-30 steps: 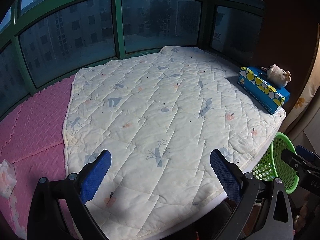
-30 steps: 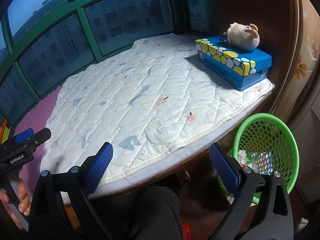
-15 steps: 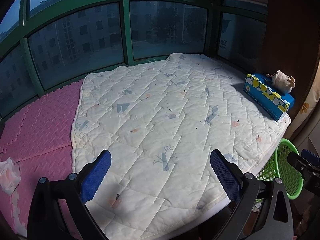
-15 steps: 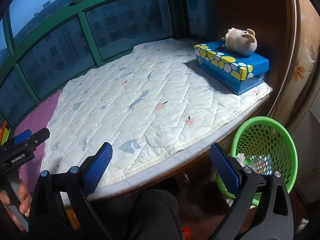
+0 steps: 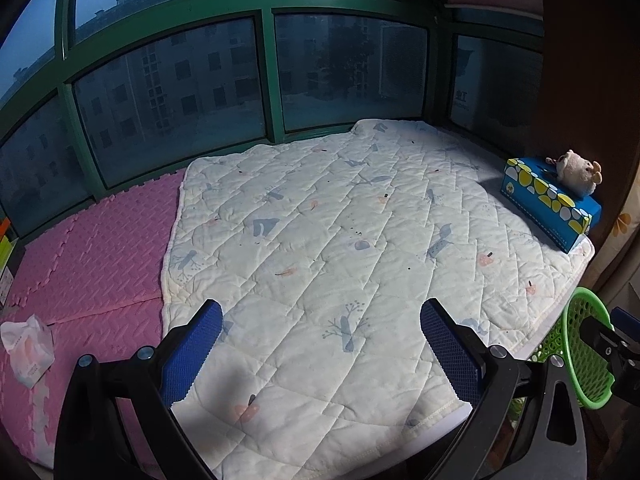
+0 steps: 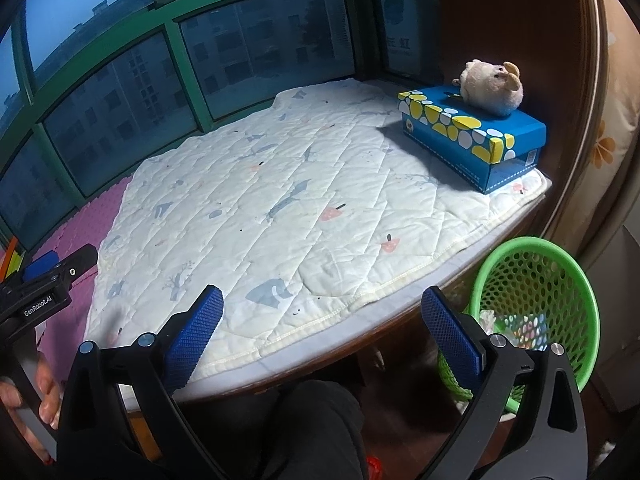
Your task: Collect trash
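A crumpled white tissue (image 5: pixel 27 343) lies on the pink foam mat (image 5: pixel 92 248) at the far left of the left wrist view. My left gripper (image 5: pixel 320 350) is open and empty, held over the near part of the white quilt (image 5: pixel 340 240), well right of the tissue. A green mesh basket (image 6: pixel 536 312) with some trash inside stands on the floor below the platform's right edge. Above the platform's front edge my right gripper (image 6: pixel 322 338) hangs open and empty, its right finger in front of the basket. The basket's rim (image 5: pixel 580 344) also shows at the right of the left wrist view.
A blue tissue box (image 6: pixel 476 132) with a plush toy (image 6: pixel 492 88) on top sits at the quilt's far right corner. Green-framed windows (image 5: pixel 268 68) close off the back. A person's dark-clothed knee (image 6: pixel 304 428) is below the platform edge, and a hand (image 6: pixel 36 404) holds the left gripper.
Both grippers have pulled back and tilted up a little, so more of the window and pink mat shows. The tissue now sits further into view. Jaws unchanged.
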`<state>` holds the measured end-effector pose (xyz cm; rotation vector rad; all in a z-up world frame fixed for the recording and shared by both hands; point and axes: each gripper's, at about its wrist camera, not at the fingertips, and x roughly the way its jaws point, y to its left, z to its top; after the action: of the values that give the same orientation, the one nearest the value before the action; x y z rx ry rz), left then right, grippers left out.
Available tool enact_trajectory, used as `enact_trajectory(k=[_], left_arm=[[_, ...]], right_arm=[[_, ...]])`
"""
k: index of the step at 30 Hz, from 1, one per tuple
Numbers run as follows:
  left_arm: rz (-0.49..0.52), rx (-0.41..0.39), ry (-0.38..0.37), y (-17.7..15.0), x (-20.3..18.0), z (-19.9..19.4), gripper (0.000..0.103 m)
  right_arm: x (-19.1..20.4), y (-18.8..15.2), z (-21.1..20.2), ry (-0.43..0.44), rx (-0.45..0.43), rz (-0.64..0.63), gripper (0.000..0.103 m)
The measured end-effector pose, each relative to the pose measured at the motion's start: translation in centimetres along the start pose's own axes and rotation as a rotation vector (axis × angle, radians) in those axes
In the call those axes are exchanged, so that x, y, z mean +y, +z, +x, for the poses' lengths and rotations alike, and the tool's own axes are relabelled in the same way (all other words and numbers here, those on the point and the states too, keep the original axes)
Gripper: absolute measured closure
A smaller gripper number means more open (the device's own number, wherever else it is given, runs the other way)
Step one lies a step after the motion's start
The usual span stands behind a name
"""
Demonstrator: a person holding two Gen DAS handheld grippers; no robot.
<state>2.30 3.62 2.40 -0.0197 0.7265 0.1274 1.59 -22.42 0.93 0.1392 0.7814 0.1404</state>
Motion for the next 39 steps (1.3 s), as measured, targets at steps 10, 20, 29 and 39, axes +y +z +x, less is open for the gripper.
enact_trajectory(k=[10, 20, 29, 39], left_arm=[[-0.009, -0.008, 0.007, 0.10, 0.08, -0.11, 0.007], [-0.016, -0.004, 0.005, 0.12, 0.24, 0.10, 0.007], [-0.029, -0.009, 0.006, -0.04, 0.47, -0.03, 0.007], [-0.041, -0.011, 0.013, -0.13, 0.72, -0.14, 0.007]], right_arm=[[0.01, 0.06, 0.08, 0.004, -0.002, 0.000, 0.005], [0.09, 0.04, 0.07, 0.007, -0.001, -0.002, 0.005], [0.16, 0.00, 0.11, 0.010, -0.001, 0.002, 0.005], [0.02, -0.04, -0.08, 0.005, -0.010, 0.005, 0.005]])
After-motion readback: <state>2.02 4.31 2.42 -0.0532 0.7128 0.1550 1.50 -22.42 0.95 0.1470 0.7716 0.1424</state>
